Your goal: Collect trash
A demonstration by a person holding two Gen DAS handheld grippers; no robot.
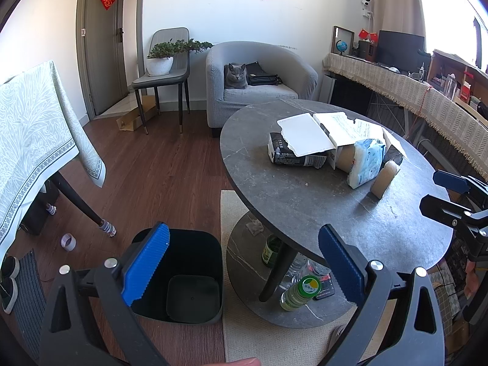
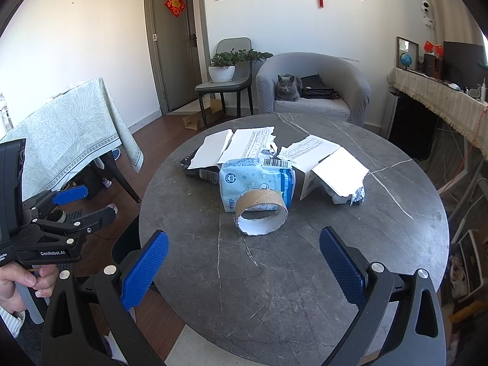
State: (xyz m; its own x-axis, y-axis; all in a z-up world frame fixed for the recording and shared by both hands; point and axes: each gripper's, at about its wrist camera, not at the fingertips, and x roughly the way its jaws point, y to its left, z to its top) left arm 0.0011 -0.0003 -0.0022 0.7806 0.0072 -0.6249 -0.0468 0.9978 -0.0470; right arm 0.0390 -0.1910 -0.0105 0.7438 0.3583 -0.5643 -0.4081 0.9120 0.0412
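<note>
Trash lies on the round grey table: a cardboard tube on its side, a blue-and-white plastic pack behind it, torn white cardboard pieces and a dark bag. The tube and the pack also show in the left wrist view. My right gripper is open and empty, just in front of the tube. My left gripper is open and empty, above a black trash bin on the floor left of the table.
Bottles stand on the table's lower shelf. A cat sits in a grey armchair behind the table. A cloth-covered table is at left, a chair with a potted plant at the back, a long desk at right.
</note>
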